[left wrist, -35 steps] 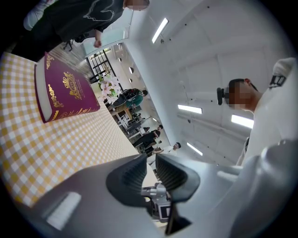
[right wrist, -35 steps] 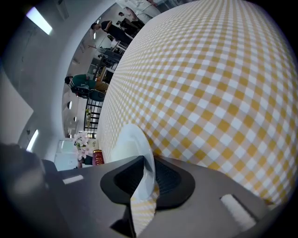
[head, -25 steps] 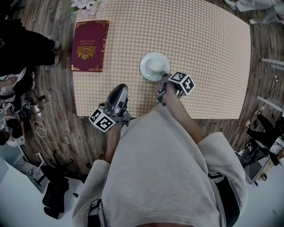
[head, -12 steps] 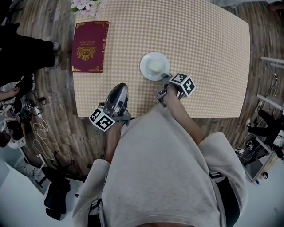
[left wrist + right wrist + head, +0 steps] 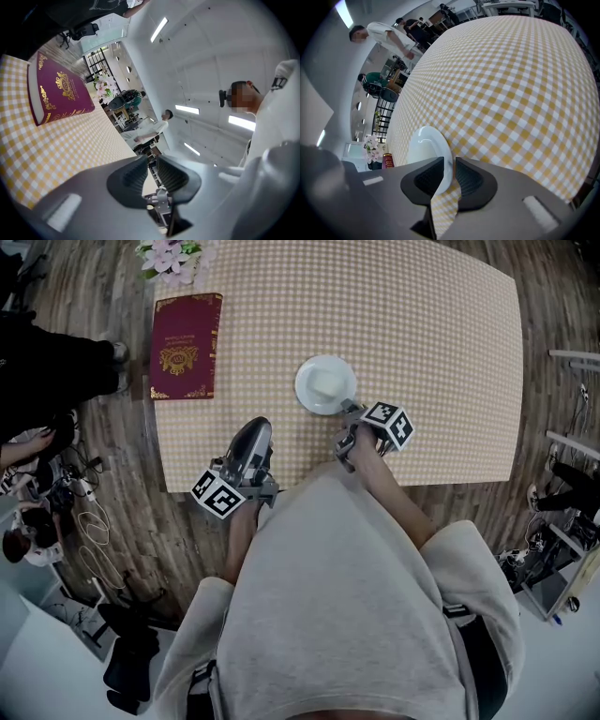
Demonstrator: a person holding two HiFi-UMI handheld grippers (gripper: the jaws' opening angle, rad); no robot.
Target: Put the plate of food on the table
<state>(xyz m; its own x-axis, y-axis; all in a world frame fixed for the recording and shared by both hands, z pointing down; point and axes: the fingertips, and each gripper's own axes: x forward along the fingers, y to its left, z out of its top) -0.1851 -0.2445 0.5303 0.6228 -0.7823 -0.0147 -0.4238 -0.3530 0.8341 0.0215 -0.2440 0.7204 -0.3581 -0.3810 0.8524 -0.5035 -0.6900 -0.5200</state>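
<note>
right hand-held gripper jaws opening around white plate rim | it staying put near tabletop edge, room beyond | left hand-held gripper slightly apart

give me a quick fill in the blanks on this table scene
1. The tablecloth is checked white and ____.
2. In the head view the maroon book lies ____ of the white plate.
3. The right gripper has the ____'s rim between its fingers.
Missing words: yellow; left; plate.
Those fingers have just been opening.
</note>
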